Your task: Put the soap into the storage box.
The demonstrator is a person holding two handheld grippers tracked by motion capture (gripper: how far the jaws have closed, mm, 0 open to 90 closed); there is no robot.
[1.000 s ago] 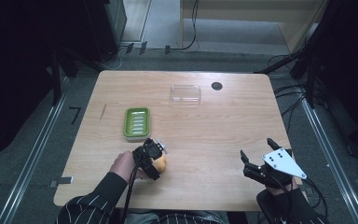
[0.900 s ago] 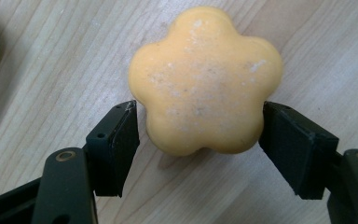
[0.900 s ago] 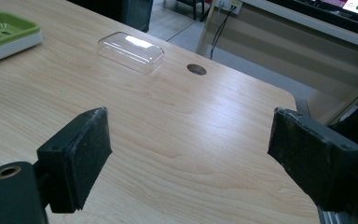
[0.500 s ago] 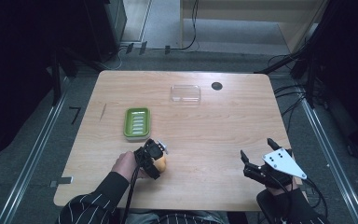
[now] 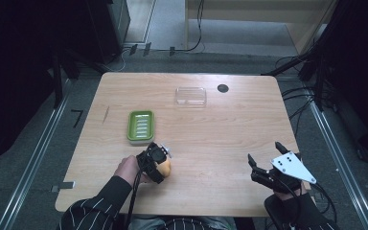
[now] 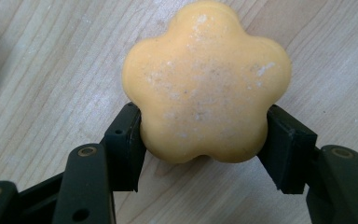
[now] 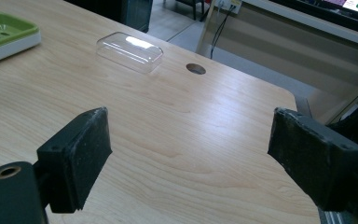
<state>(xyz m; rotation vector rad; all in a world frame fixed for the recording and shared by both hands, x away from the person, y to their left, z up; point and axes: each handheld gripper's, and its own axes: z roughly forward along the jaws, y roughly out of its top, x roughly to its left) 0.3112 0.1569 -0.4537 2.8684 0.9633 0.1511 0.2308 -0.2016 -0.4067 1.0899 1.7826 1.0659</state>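
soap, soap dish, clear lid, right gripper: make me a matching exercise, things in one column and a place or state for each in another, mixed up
Things:
1. flower-shaped orange soap
2. green soap dish
3. clear lid
4. right gripper

Places or states:
A. near the table's far edge, beside a round hole
B. jaws wide apart, nothing between them
C. pinched between the left gripper's pads
D. empty, just beyond the left gripper

Pairs: 1-C, 2-D, 3-A, 4-B

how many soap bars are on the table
1: an orange flower-shaped soap bar lies near the wooden table's front edge, clamped in the left gripper.
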